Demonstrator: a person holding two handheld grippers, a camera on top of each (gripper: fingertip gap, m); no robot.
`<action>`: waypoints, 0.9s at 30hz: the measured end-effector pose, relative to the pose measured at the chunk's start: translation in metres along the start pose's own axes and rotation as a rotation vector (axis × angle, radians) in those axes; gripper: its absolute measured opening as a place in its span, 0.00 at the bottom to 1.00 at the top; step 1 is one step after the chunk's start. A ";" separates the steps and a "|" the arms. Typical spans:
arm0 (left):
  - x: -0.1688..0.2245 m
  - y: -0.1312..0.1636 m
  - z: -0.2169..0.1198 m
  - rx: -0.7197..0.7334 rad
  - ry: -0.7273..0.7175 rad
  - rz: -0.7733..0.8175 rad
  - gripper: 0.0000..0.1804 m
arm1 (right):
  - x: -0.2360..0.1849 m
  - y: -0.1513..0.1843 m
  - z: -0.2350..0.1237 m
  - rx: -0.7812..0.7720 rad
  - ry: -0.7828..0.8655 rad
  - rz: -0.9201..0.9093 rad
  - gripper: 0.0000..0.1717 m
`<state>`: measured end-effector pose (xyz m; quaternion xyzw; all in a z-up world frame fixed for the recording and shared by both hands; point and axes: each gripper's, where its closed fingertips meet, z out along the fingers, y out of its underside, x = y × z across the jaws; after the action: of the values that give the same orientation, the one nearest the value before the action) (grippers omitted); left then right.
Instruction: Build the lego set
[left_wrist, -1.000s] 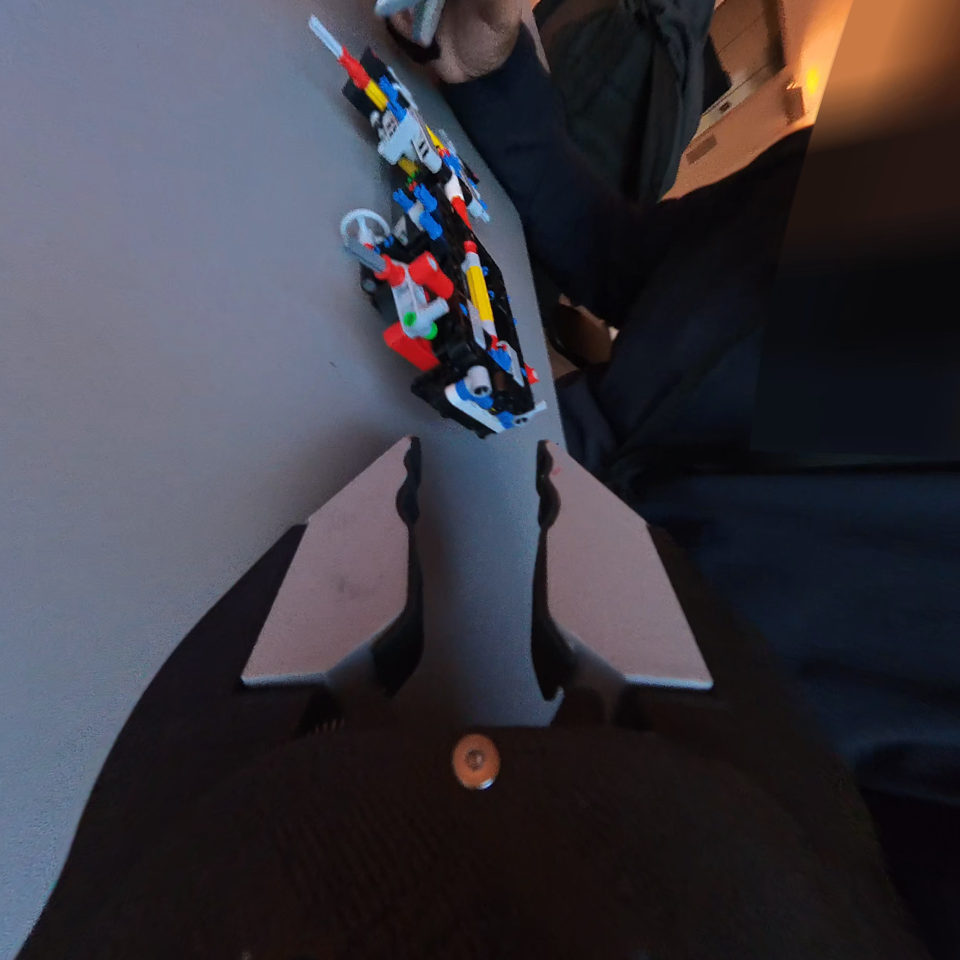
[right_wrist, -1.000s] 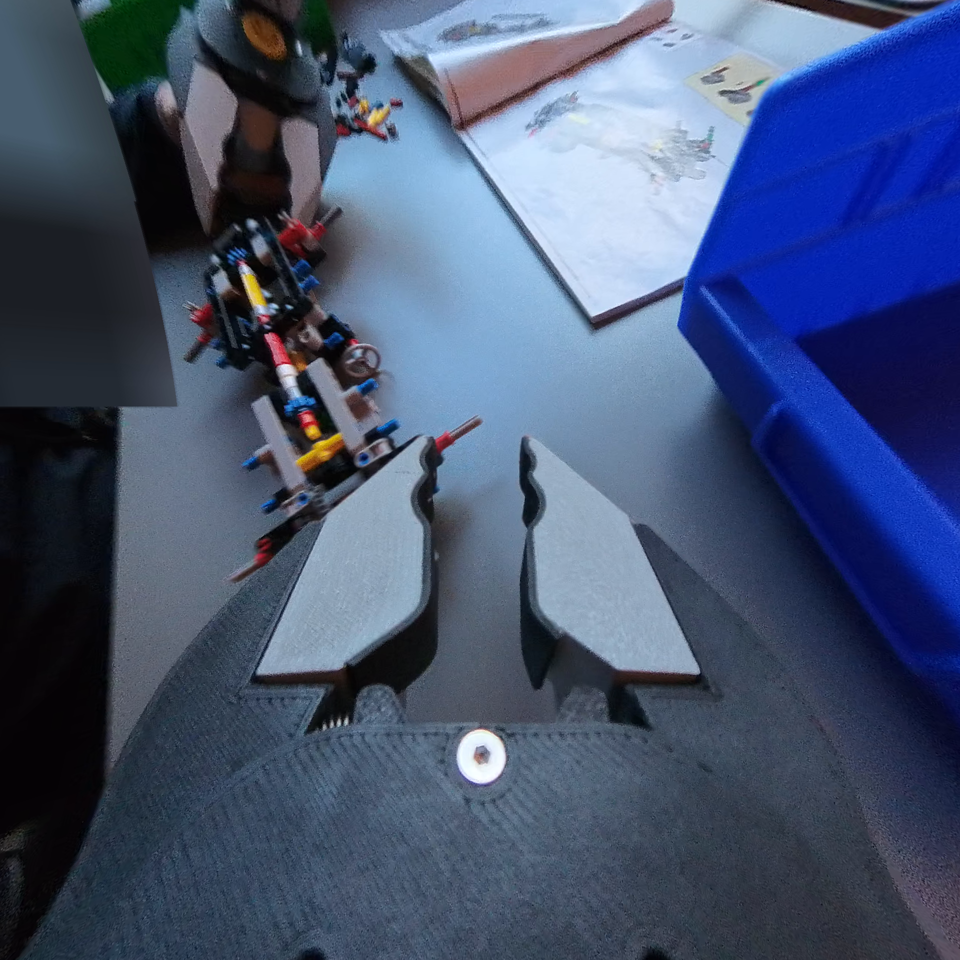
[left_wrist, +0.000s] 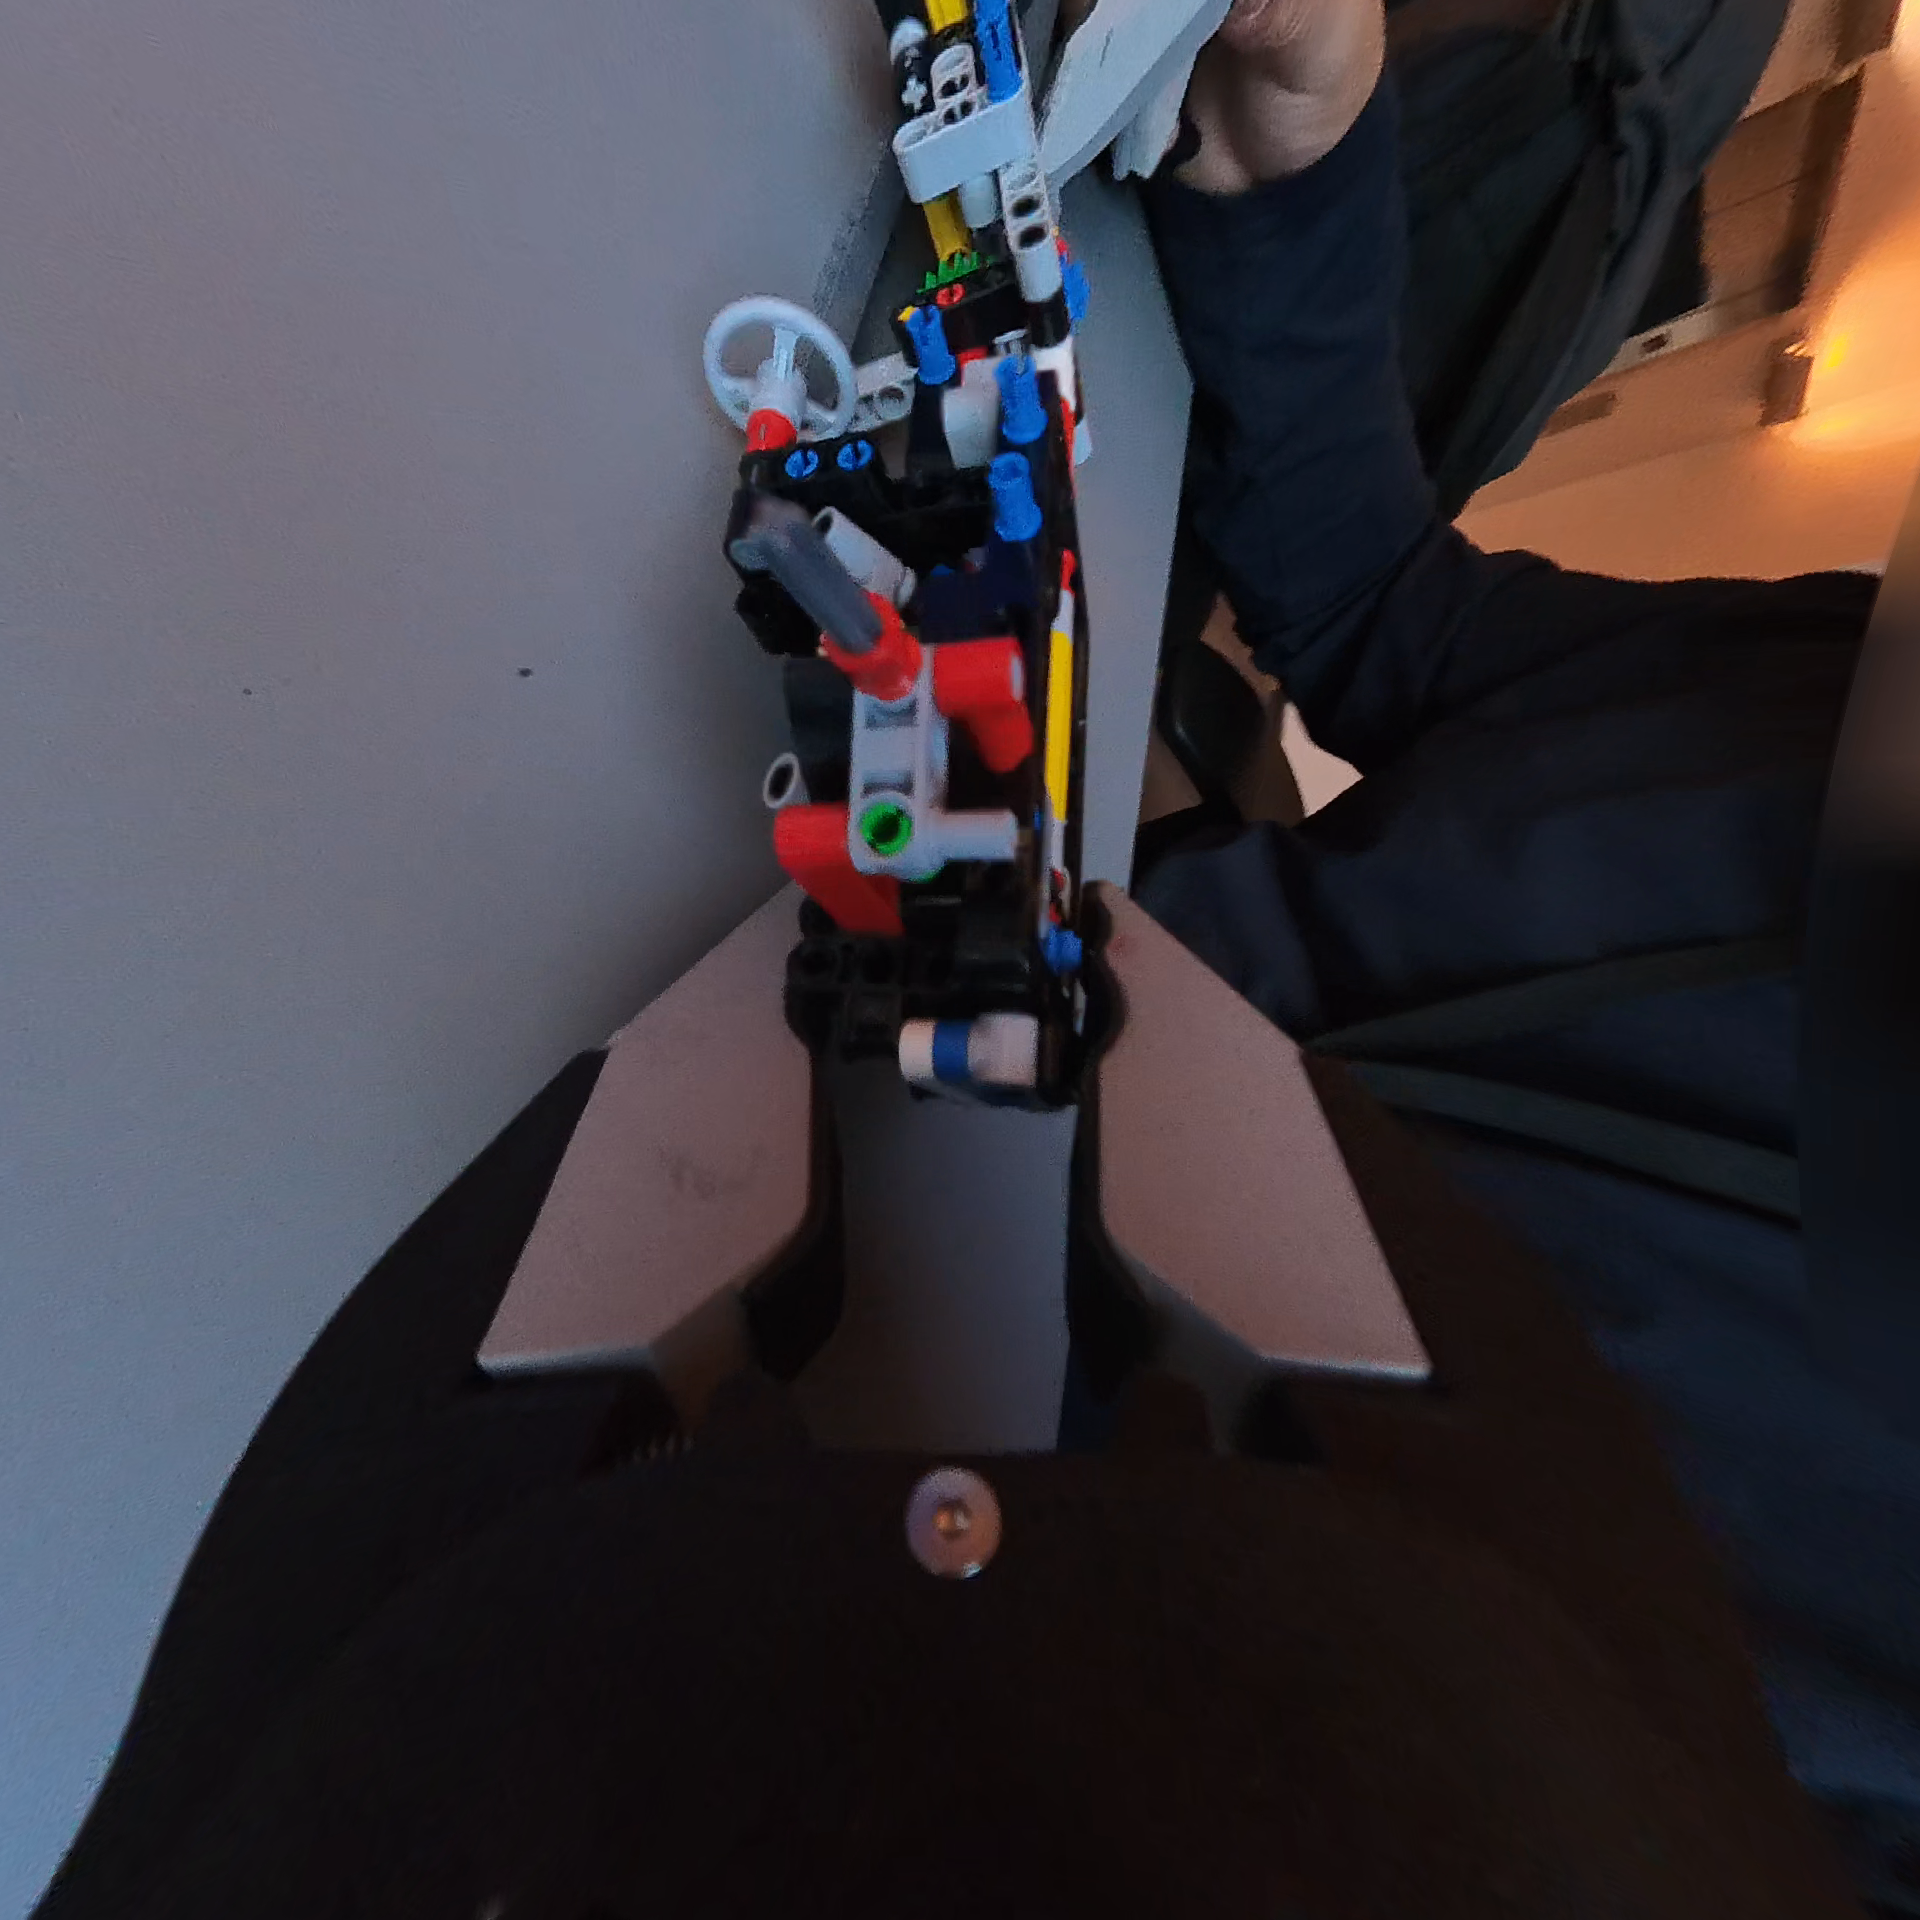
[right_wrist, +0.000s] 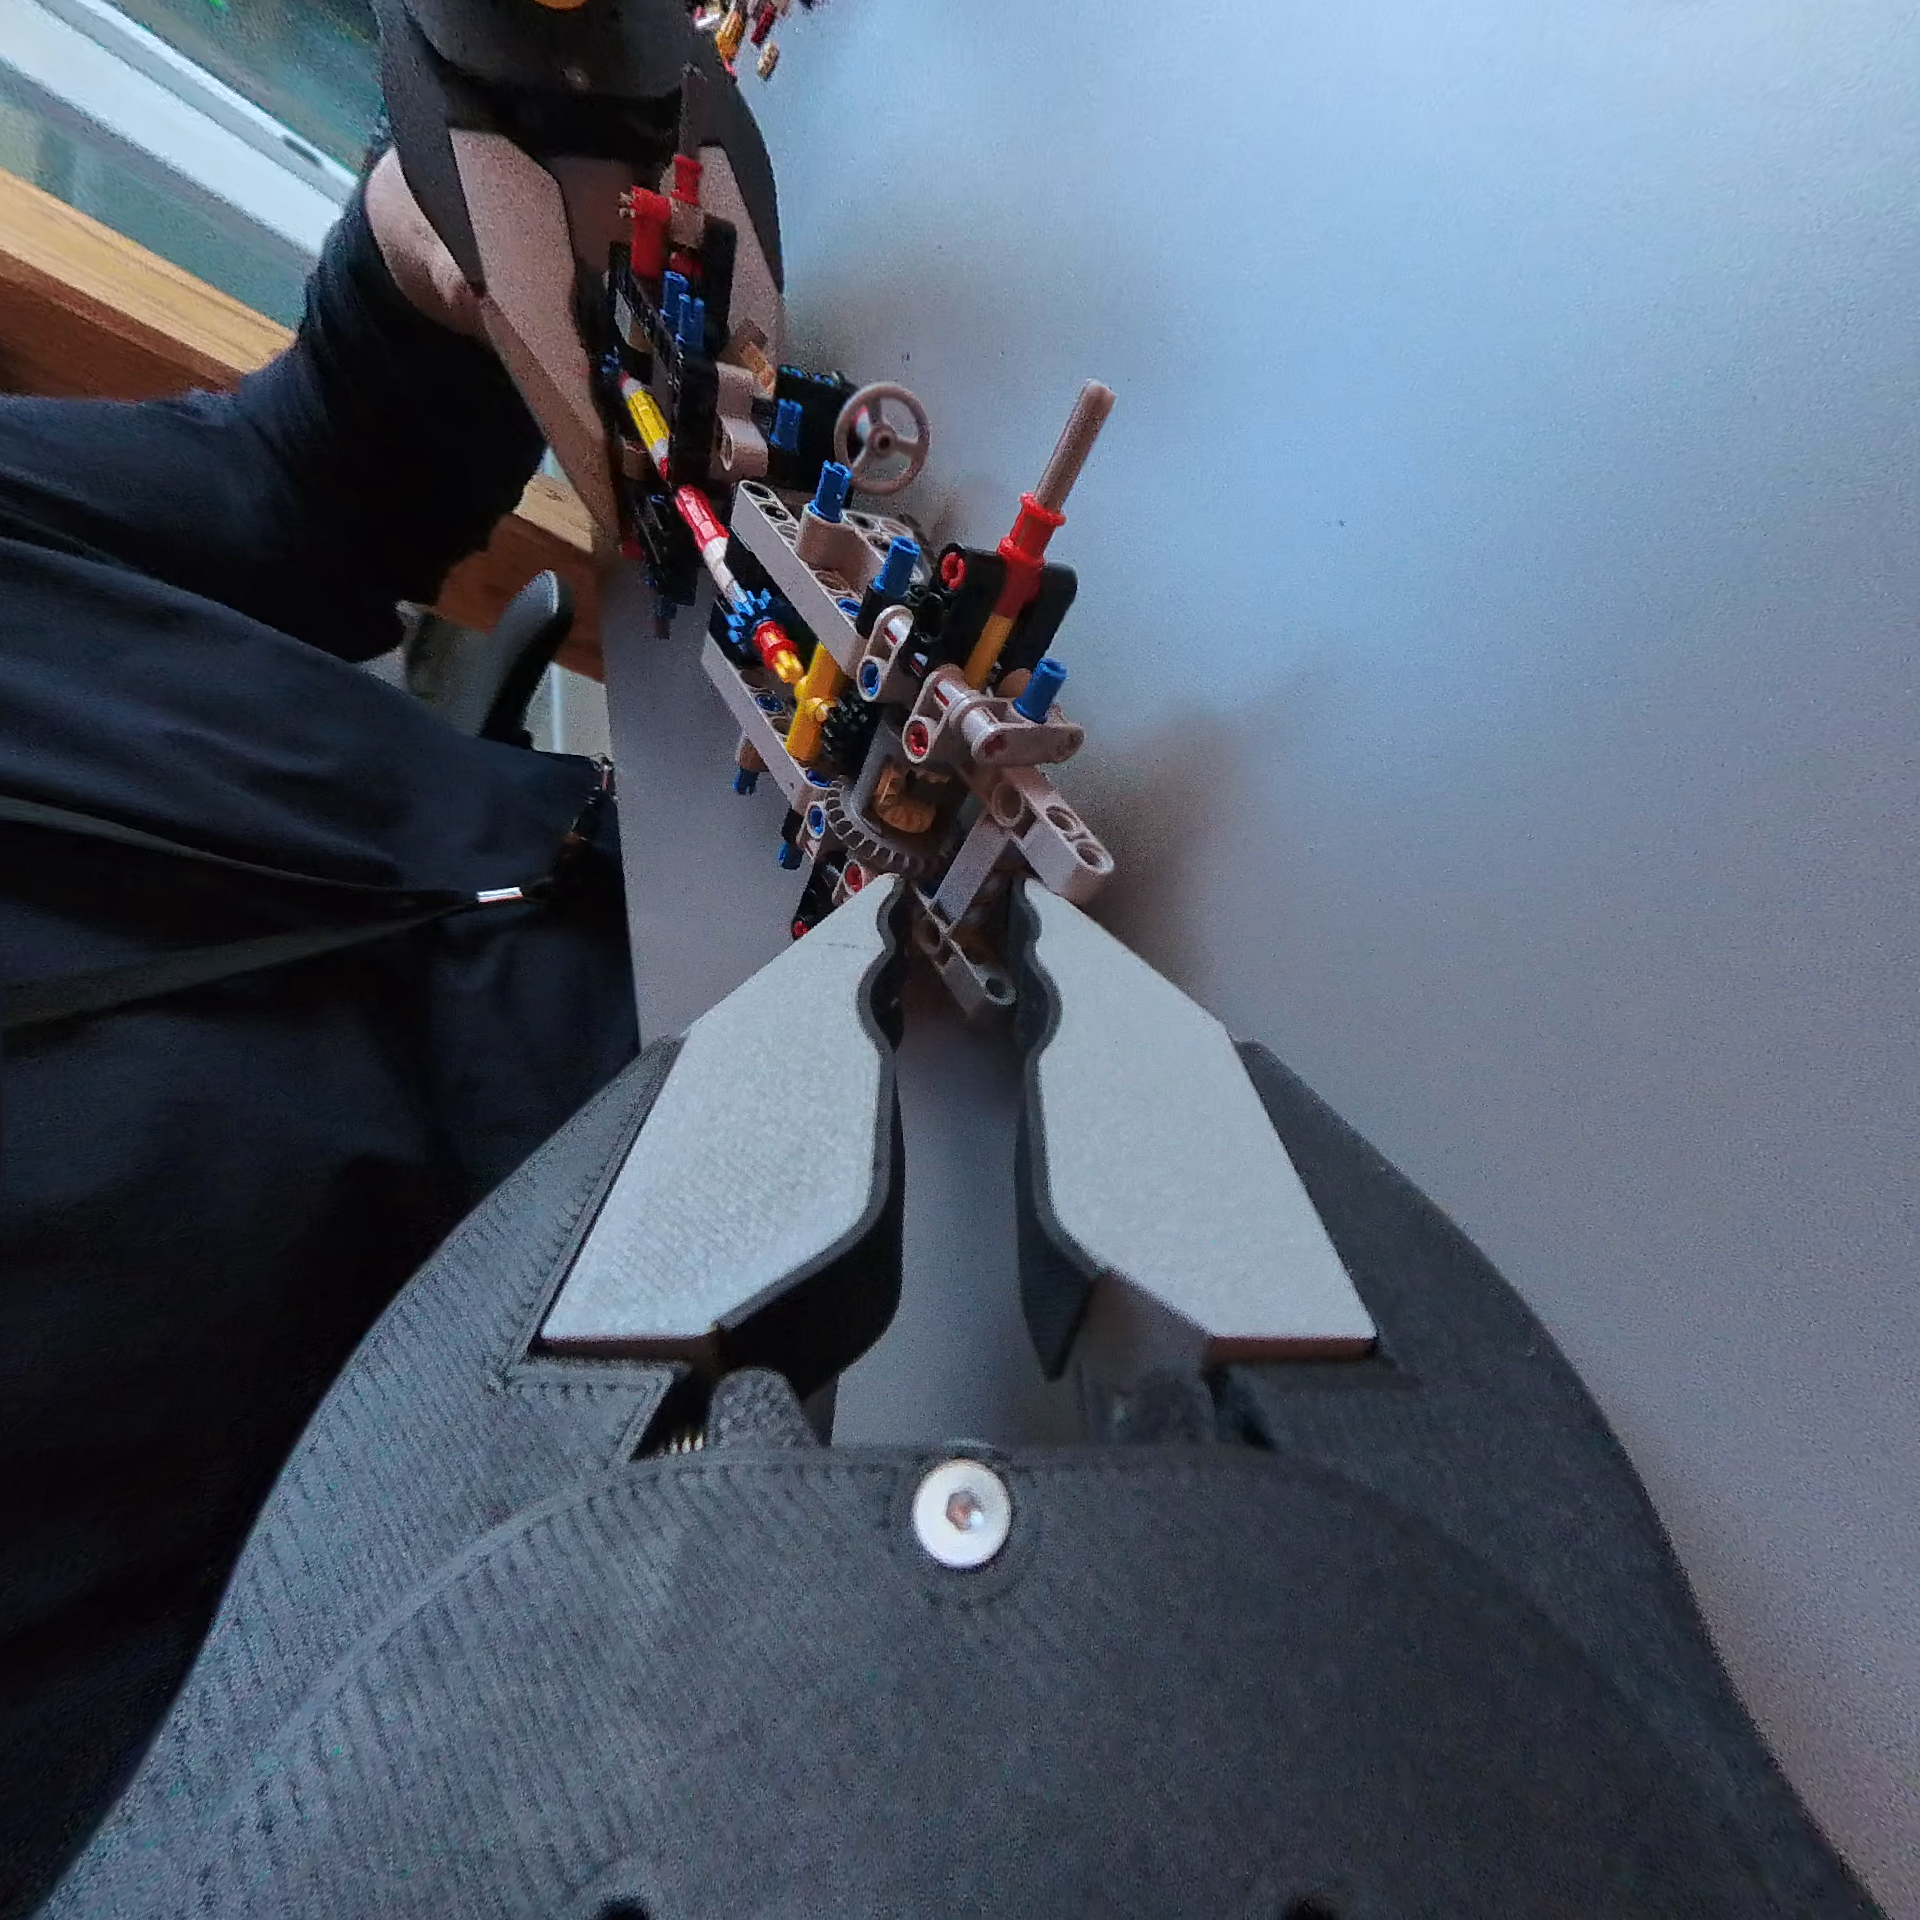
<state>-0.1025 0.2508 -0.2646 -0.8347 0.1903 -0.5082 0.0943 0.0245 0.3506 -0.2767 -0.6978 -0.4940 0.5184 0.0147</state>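
- The brick-built model (left_wrist: 935, 665), a long frame of black, grey, red, blue and yellow beams, pins and axles, is off the grey table (left_wrist: 364, 623) near its edge, carried between your two grippers, one at each end.
- Your left gripper (left_wrist: 940, 997) is closed on the black end of the frame: both fingertips sit against its sides, with a white-and-blue cylinder just behind them. The right wrist view confirms this hold from the far end (right_wrist: 665, 312).
- Your right gripper (right_wrist: 956, 956) pinches a light grey beam (right_wrist: 961, 961) at the opposite end; the jaws stand narrow, both pads against it.
- A grey steering wheel (left_wrist: 779, 369) stands out from the model's side, and a tan axle with a red collar (right_wrist: 1049, 488) sticks out over the table.
- Small loose pieces (right_wrist: 748, 31) lie on the table well beyond the model.
- Your dark sleeve (left_wrist: 1351, 436) and dark clothing fill the space off the table edge.
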 end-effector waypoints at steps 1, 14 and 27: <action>-0.001 0.001 0.001 -0.012 -0.029 0.022 0.24 | -0.001 -0.001 0.001 0.011 0.016 -0.029 0.08; -0.002 0.002 -0.005 -0.154 -0.196 0.148 0.23 | -0.017 -0.011 -0.014 0.063 0.363 -0.539 0.09; 0.003 0.013 -0.002 -0.083 -0.282 0.417 0.23 | -0.044 -0.012 -0.015 0.201 0.291 -0.644 0.06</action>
<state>-0.1058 0.2377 -0.2665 -0.8432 0.3639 -0.3479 0.1885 0.0287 0.3330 -0.2322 -0.5681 -0.6276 0.4285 0.3159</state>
